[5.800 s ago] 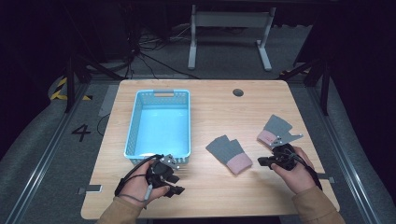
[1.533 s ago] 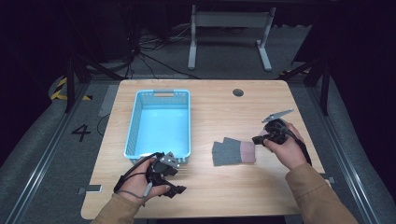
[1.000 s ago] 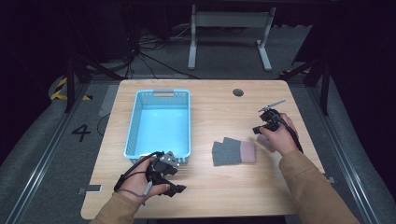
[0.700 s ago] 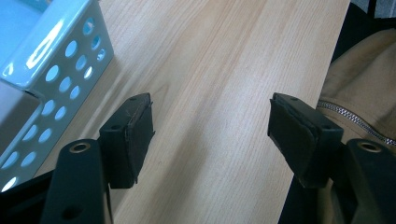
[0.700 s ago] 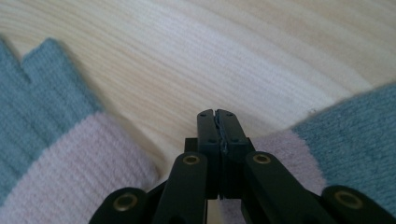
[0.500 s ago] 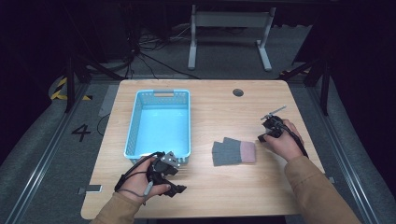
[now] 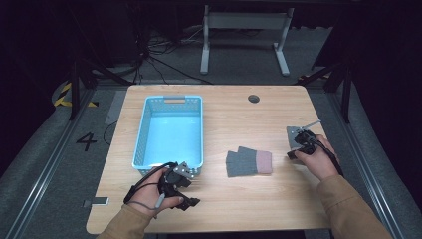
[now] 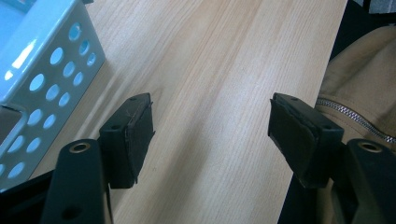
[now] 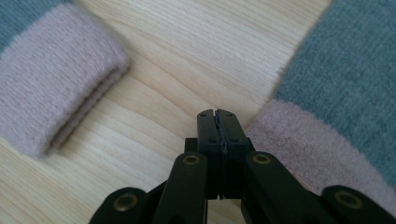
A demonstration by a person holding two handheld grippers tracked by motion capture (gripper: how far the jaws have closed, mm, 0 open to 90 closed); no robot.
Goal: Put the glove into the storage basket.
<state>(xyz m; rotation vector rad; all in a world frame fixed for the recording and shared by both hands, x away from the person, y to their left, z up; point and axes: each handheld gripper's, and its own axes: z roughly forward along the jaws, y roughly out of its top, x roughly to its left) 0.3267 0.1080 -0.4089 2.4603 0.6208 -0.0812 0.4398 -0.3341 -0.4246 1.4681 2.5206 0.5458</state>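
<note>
Right gripper view: right gripper (image 9: 218, 114) clenched over bare wood, a pink cuff (image 9: 56, 79) either side.
Gloves (image 7: 249, 162): mid-table, lying crosswise, cuffs facing the right gripper, which is nearer.
Left gripper (image 8: 210, 126): released, empty, beside the basket (image 8: 46, 56).

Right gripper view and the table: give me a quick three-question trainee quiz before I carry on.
1. True or false: the right gripper has its jaws shut.
2. In the high view the glove lies: A in the basket; B on the table to the right of the basket; C under the left gripper.
3. Fill in: the left gripper's jaws stand ___ over bare wood.
Key: 1 true; 2 B; 3 open.
</note>
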